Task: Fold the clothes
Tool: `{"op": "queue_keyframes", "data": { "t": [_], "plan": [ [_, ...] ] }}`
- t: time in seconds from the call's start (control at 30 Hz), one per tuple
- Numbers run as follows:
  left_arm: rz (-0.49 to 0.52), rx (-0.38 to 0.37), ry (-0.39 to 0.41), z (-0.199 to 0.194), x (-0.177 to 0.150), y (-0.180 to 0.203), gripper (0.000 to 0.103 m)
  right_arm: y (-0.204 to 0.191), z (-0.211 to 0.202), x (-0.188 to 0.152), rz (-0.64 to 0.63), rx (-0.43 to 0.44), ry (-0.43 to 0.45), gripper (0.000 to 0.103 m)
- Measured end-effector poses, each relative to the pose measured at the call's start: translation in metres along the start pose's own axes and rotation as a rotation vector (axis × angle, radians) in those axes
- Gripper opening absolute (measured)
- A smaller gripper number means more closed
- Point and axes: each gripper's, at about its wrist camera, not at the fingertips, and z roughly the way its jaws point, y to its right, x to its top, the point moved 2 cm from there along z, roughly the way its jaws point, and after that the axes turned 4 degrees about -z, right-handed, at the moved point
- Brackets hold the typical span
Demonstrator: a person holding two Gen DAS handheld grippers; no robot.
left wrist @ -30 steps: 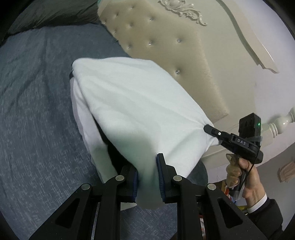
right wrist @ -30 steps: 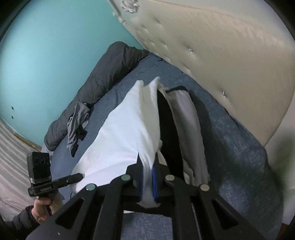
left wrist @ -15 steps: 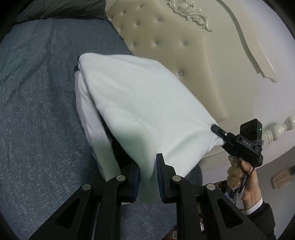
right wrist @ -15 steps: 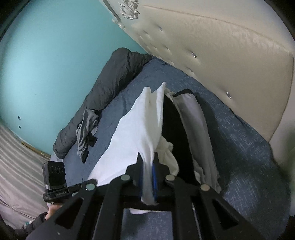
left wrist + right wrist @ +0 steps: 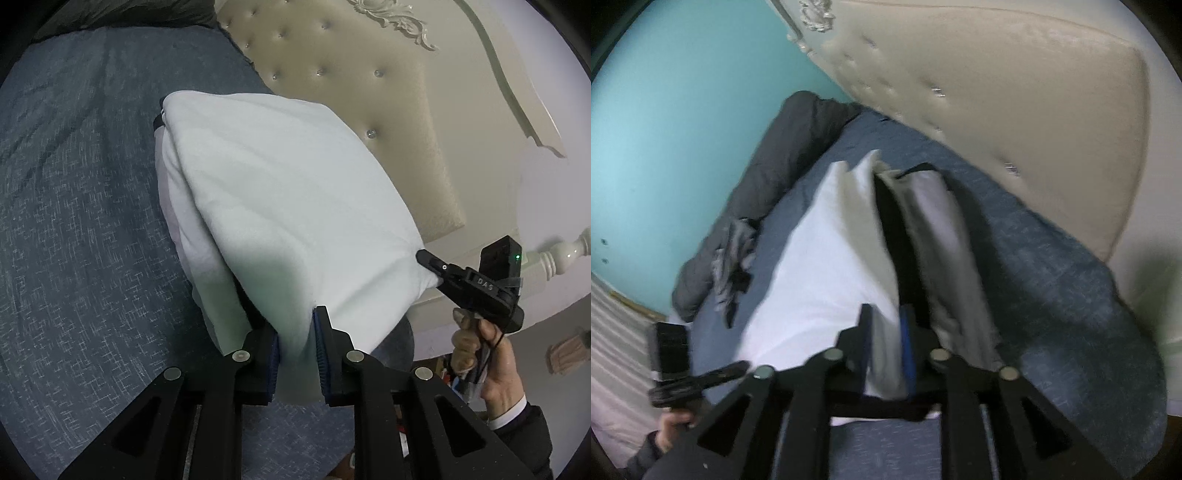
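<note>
Right gripper [image 5: 885, 339] jaws now opening, wider than before, white folded cotton garment [image 5: 295, 206] still between them; left gripper [image 5: 295, 341] keeps pinching its near edge.

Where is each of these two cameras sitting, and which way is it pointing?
Left wrist view: sits on the left gripper, looking down along its fingers at the white garment on the blue bed; the right gripper and the hand holding it show too.
Right wrist view: sits on the right gripper, whose jaws are opening around the cloth, facing the teal wall; the left gripper shows.
Shared: garment, bed, headboard.
</note>
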Motion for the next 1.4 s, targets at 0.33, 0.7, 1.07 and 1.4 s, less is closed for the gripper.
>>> {"op": "queue_keyframes", "data": {
  "t": [0.33, 0.7, 1.07, 1.4],
  "plan": [
    [0.071, 0.072, 0.156, -0.050, 0.000, 0.014, 0.019, -0.043, -0.037, 0.001, -0.189, 0.006, 0.170, 0.021],
    [0.206, 0.118, 0.093, 0.003, -0.016, 0.034, 0.019, -0.053, 0.027, -0.028, -0.287, -0.152, 0.083, 0.013],
    [0.243, 0.151, 0.119, 0.005, -0.026, 0.035, 0.019, -0.060, 0.011, -0.029, -0.292, -0.156, 0.246, 0.006],
    [0.253, 0.151, 0.115, 0.008, -0.028, 0.036, 0.019, -0.074, 0.034, -0.057, -0.384, -0.185, 0.209, 0.002]
  ]
}}
